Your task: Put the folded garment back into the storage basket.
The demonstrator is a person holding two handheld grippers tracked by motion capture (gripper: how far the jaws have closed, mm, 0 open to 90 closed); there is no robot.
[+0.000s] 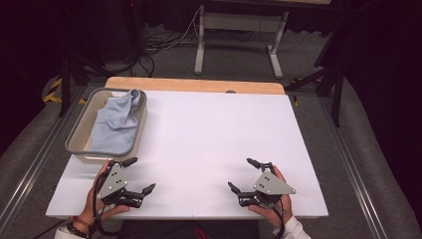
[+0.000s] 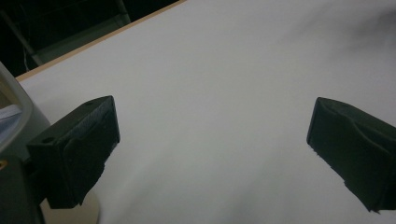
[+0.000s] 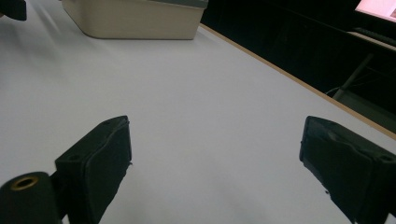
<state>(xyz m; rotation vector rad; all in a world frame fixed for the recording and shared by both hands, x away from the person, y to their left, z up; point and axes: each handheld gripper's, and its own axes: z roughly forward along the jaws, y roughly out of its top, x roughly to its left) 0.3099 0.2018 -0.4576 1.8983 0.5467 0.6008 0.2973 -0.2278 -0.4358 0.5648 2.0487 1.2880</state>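
Note:
A grey-rimmed beige bin stands at the table's left side, and a light blue cloth lies crumpled inside it. Just in front of the bin, near the table's front edge, my left gripper is held open with nothing between its jaws. At the front right my right gripper is also open and empty. In the left gripper view the bin's rim shows at the far left beside the open gripper. The right gripper view has the bin's wall far off, beyond the open gripper.
The white table top spreads wide between the two grippers, with a wooden strip along its far edge. Beyond the table stand a white metal frame and cables on the grey floor.

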